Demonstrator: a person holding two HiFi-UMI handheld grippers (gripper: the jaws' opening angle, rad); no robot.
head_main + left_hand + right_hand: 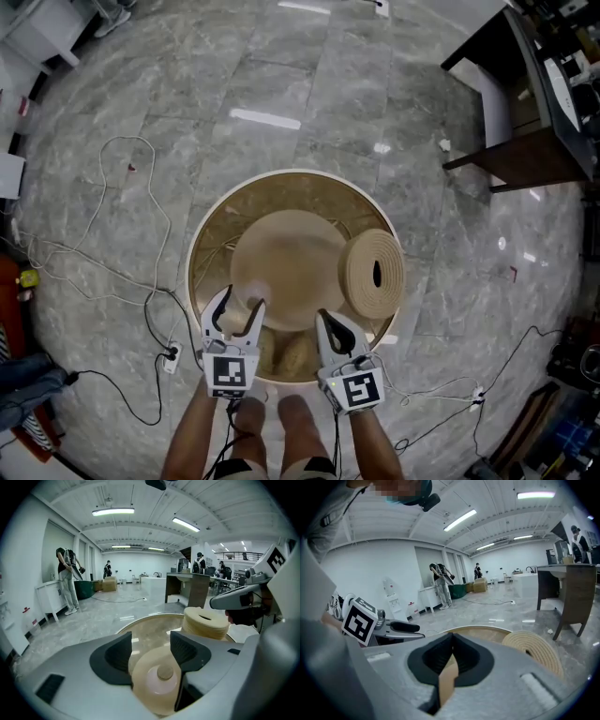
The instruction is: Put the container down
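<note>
Plainly, the only print we can make out is the black-and-white square pattern on each marker cube; it carries no words. The container (295,173) sits on the grey marble floor (281,84), just in front of the person's feet. It is a broad, round, shallow tub with a pale rim and a tan inside. A smooth tan dome (286,258) fills its middle. At the dome's right side a coil of beige cord (372,272) leans on edge, its dark centre hole facing us. The left tongs (239,305) hang over the near left part of the tub. In the left gripper view the left tongs (151,641) stand wide apart, and a pale round piece (157,681) with a small knob at its centre shows between them, with neither pad pressing on it. The right tongs (452,651) are clenched on a thin brown strip (449,677) that stands on edge. We cannot tell whether that strip belongs to the tub's wall. Loose cables (122,272) trail across the floor to the left.
</note>
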